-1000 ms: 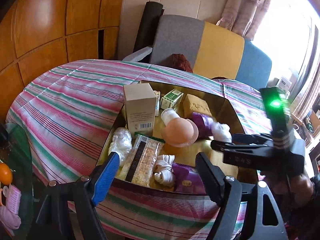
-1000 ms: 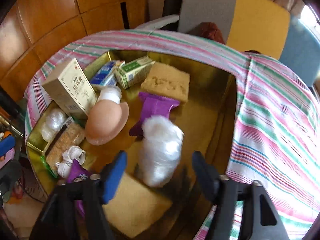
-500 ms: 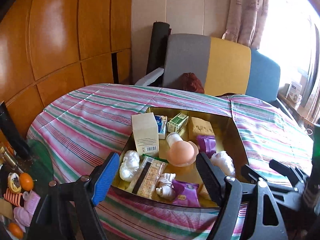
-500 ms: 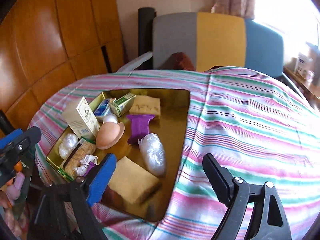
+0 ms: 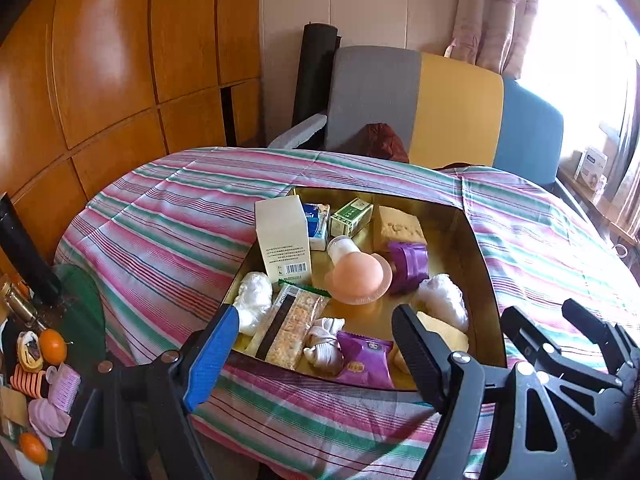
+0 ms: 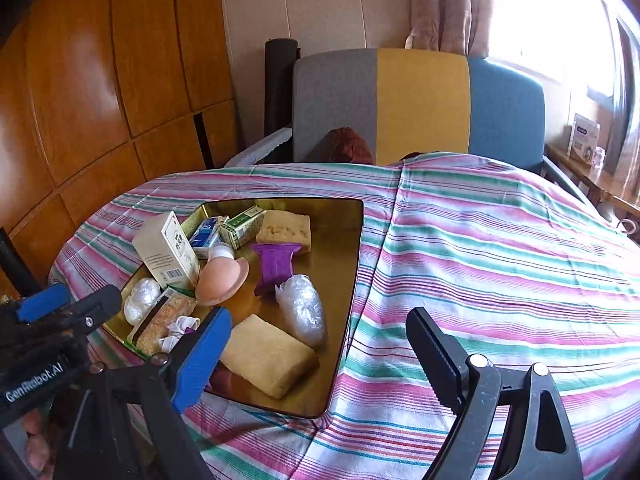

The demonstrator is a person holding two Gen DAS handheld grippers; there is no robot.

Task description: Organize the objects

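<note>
A gold tray (image 5: 482,268) lies on the striped table and holds several items. Among them are a white box (image 5: 284,244), a peach-capped bottle (image 5: 358,280), a purple holder (image 5: 408,266), a cereal bar (image 5: 292,328) and a purple packet (image 5: 364,360). A clear plastic wad (image 6: 302,312) rests on the tray floor beside a yellow sponge (image 6: 268,356). My left gripper (image 5: 316,344) hovers open over the tray's near edge, holding nothing. My right gripper (image 6: 320,356) is open and empty, held back from the tray's near right corner.
The striped tablecloth (image 6: 480,260) spreads bare to the right of the tray. A grey, yellow and blue chair (image 6: 420,108) stands behind the table. At the left, a low glass table (image 5: 48,344) carries oranges and small items. Wood panels line the left wall.
The right gripper has let go of the clear plastic wad, which now lies in the tray, and has pulled back and up. The left gripper has also drawn back a little.
</note>
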